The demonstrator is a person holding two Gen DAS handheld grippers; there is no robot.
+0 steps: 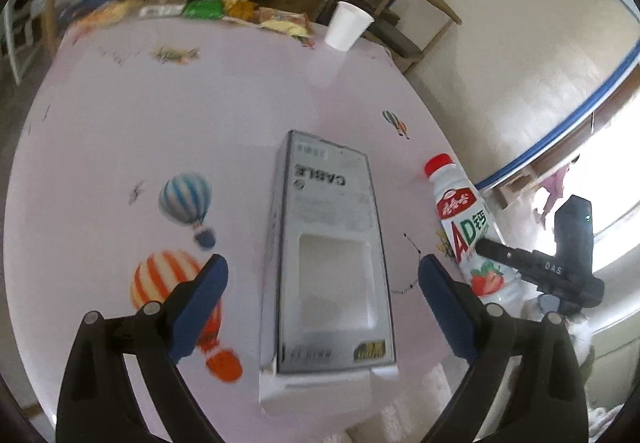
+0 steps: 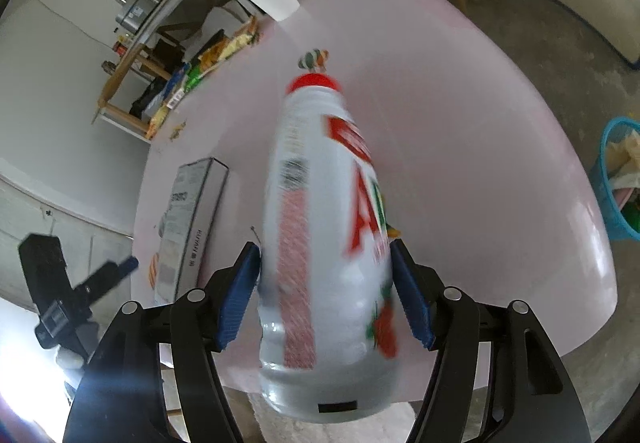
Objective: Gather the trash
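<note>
A white plastic drink bottle (image 2: 320,243) with a red cap and strawberry label sits between the blue pads of my right gripper (image 2: 325,263), which is shut on it. It also shows in the left wrist view (image 1: 472,231) at the table's right edge. A grey cable box (image 1: 328,255) lies flat on the pink table (image 1: 200,123), between the spread fingers of my left gripper (image 1: 323,275), which is open and above it. The box also shows in the right wrist view (image 2: 188,227). A white paper cup (image 1: 347,26) stands at the far table edge.
Snack wrappers (image 1: 256,13) lie along the far edge of the table. A blue basket (image 2: 618,179) with rubbish stands on the floor to the right. A wooden chair (image 1: 412,23) stands beyond the table. Shelving with a metal pot (image 2: 140,7) is at the back.
</note>
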